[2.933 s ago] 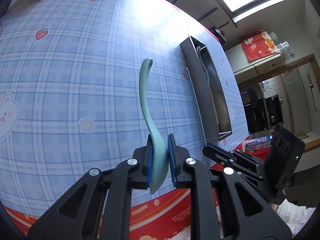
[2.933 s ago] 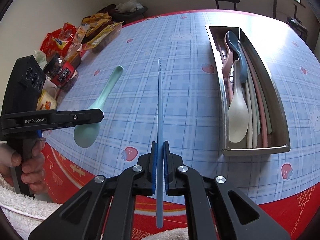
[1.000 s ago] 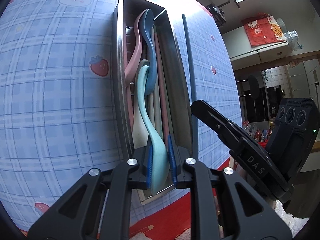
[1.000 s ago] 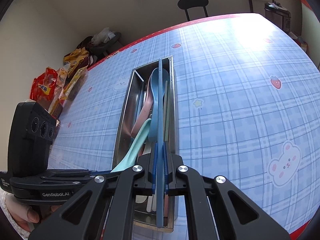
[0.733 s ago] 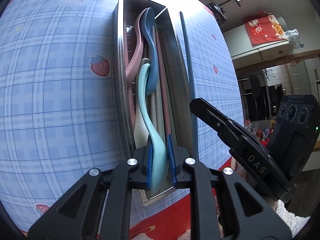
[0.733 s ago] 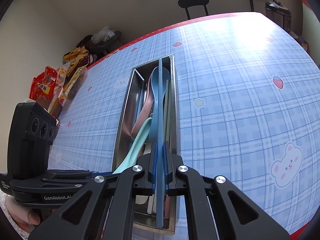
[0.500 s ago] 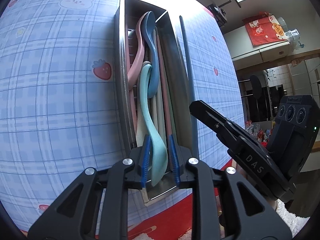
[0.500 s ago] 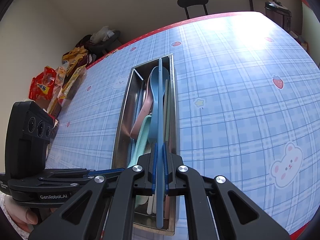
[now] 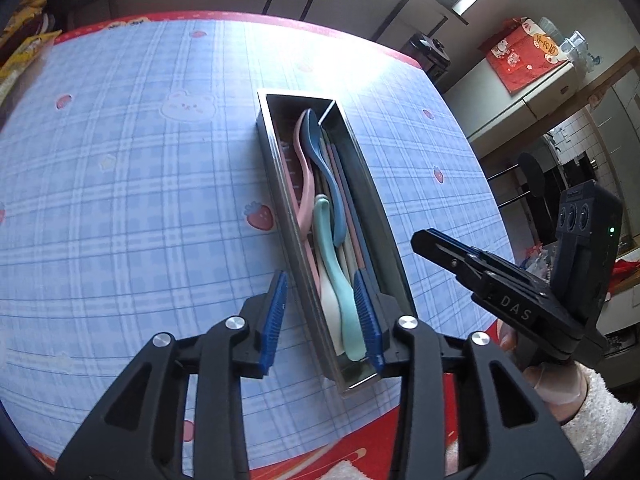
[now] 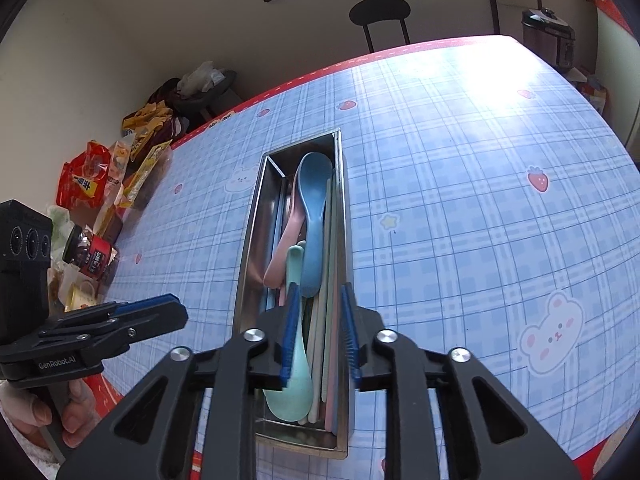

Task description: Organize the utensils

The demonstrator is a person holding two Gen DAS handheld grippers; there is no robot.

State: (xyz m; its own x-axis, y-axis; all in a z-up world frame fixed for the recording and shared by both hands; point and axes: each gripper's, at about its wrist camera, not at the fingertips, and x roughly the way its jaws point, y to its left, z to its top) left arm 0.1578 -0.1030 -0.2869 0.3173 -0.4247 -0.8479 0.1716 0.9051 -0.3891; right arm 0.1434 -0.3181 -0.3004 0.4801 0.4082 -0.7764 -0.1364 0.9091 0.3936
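1. Utensils lie packed lengthwise in a narrow steel tray [image 9: 362, 184] on the blue plaid tablecloth [image 9: 132, 200]; the tray's near end sits close to the cloth's red border, and bare cloth stretches wide on both long sides.
2. Left gripper [image 9: 320, 316] hangs over the tray's near end with its blue pads spread wide and holding nothing; one pad is outside the left wall, the other above the tray interior.
3. Right gripper [image 10: 318, 330] is parted too and empty, both pads poised above the tray's near half, between its walls.
4. A mint spoon [image 10: 294, 364] rests bowl toward the near end, lying on top of a white spoon [image 9: 330, 300].
5. A dark blue spoon [image 10: 314, 216] and a pink spoon [image 10: 284, 248] point their bowls toward the far end.
6. Chopsticks [image 10: 326, 320] lie straight along the right wall.
7. Snack packets [image 10: 120, 160] crowd the table's left edge, well apart from the tray.
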